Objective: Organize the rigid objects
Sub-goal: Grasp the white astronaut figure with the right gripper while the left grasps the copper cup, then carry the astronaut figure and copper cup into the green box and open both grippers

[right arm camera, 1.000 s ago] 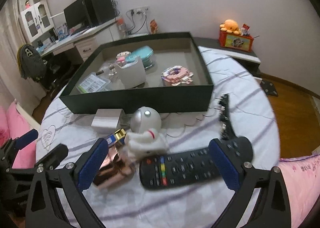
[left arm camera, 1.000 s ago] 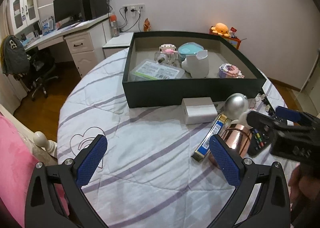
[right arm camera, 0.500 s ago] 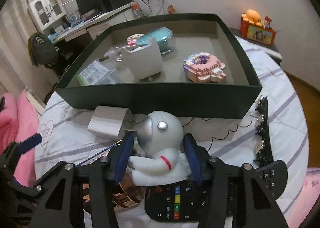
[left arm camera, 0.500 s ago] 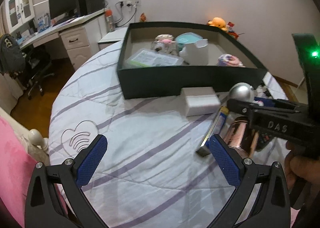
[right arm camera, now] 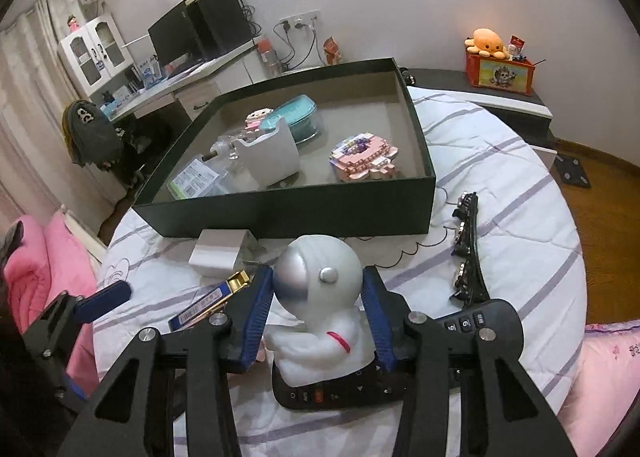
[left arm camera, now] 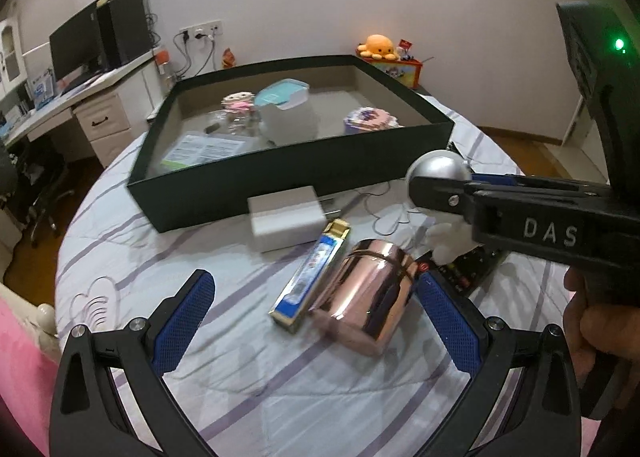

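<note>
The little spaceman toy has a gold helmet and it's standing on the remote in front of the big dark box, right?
Not gold. The right wrist view shows the spaceman has a silver helmet. The rest holds: it stands on the remote in front of the box.

Both wrist views look down, close — sharing the box [left arm camera: 280, 181].

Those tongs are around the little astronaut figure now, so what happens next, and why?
Probably lift it straight up. The right tongs are closing with the astronaut figure between their pads, it stands on the remote control, and the green box just behind has room.
</note>
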Motion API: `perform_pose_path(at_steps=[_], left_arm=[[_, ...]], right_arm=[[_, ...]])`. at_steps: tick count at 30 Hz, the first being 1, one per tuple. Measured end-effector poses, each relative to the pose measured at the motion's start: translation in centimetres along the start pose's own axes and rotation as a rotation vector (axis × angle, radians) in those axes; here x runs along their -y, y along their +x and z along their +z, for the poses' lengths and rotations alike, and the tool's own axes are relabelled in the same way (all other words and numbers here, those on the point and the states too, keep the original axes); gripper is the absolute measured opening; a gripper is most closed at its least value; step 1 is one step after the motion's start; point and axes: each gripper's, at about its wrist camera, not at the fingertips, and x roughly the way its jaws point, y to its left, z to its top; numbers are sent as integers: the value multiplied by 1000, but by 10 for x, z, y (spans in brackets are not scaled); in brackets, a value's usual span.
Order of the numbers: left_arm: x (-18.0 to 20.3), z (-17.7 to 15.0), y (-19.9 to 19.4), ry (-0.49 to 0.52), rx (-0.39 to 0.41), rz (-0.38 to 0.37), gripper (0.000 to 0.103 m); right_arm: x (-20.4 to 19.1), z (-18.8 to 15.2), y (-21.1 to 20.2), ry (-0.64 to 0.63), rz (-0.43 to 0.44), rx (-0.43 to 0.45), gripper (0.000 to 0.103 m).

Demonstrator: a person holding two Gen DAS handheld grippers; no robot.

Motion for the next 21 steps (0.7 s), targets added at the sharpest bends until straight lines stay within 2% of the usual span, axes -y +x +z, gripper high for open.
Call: perform_pose_path(at_steps=[3, 6, 9, 11, 13, 15, 18, 19, 21], left_arm=[[9, -1, 9, 38, -18, -4, 101], [18, -5, 19, 80, -47, -33, 84], [21, -7, 25, 96, -48, -39, 79], [19, -5, 27, 82, -55, -73, 69], [14, -3, 28, 64, -57, -102, 64], [9, -3, 28, 41, -61, -133, 62], [4, -5, 28, 15, -60, -144, 56], [2, -5, 26, 5, -57, -139, 46], [-6, -5, 26, -30, -68, -161, 47]], right_arm=[[0, 0, 6, -19, 0, -17, 46], [-2, 0, 16, -38, -6, -40, 47], [-4, 0, 23, -59, -14, -59, 47], [-3, 0, 27, -64, -11, -68, 47], [-3, -1, 30, -74, -17, -89, 61], [-4, -6, 39, -88, -30, -132, 60], [-2, -13, 38, -81, -30, -100, 58], [1, -14, 36, -60, -17, -91, 58], [4, -13, 33, -43, -6, -80, 58]])
